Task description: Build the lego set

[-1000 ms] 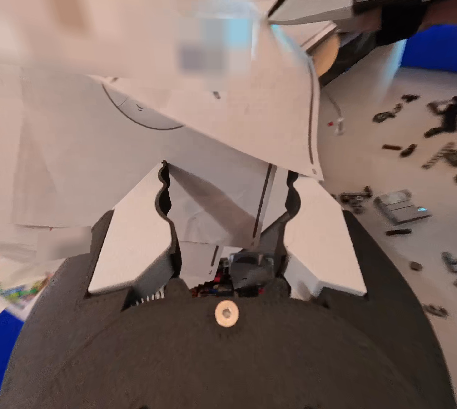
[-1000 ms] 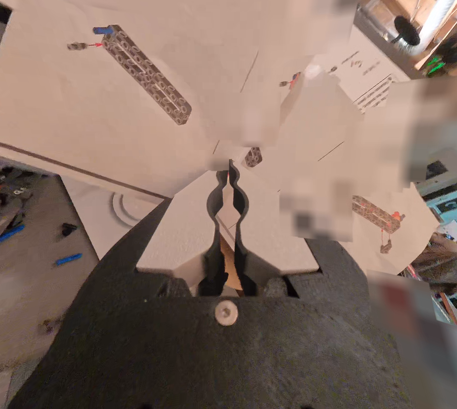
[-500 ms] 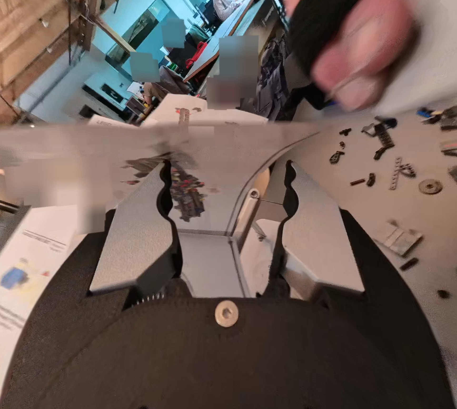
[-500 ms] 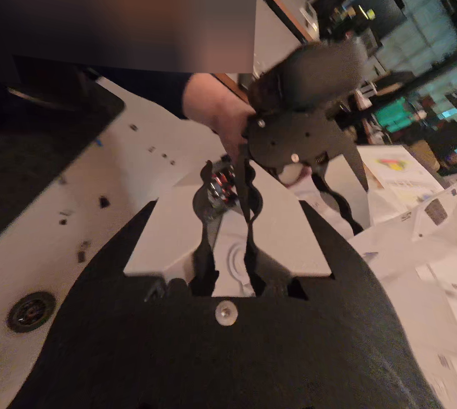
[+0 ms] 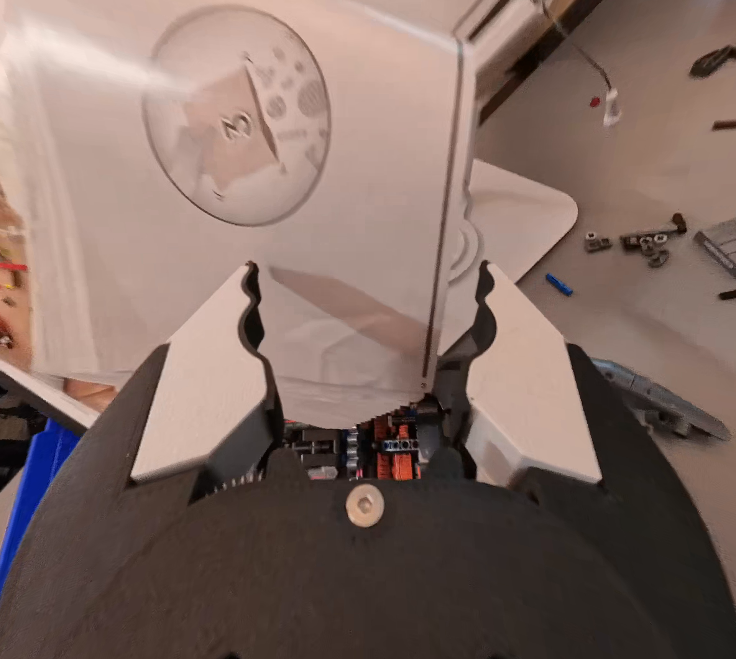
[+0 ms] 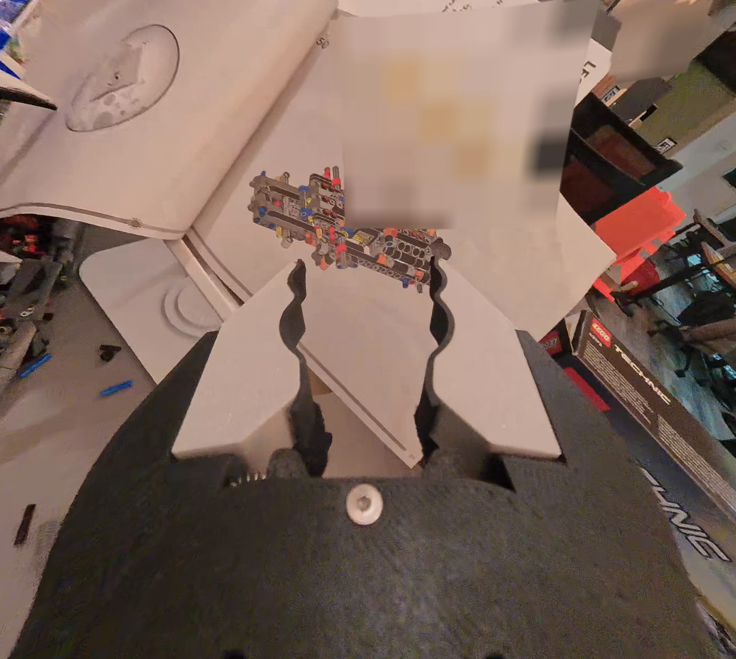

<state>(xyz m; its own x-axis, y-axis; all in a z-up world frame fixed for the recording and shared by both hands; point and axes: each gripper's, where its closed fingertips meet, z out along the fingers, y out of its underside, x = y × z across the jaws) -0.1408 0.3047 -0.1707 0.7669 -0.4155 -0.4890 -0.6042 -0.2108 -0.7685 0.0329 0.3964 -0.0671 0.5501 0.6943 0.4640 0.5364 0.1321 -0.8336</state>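
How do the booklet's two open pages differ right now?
The left page bows upward in a curl and carries a grey moon-like disc; the right page lies flatter and shows a colourful assembly drawing. Both belong to the instruction booklet, white and unheld.

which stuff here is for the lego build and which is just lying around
For the build:
- instruction booklet
- part-built model
- blue pin
- loose dark pieces

Lying about:
- orange crate
- dark set box
- white stand
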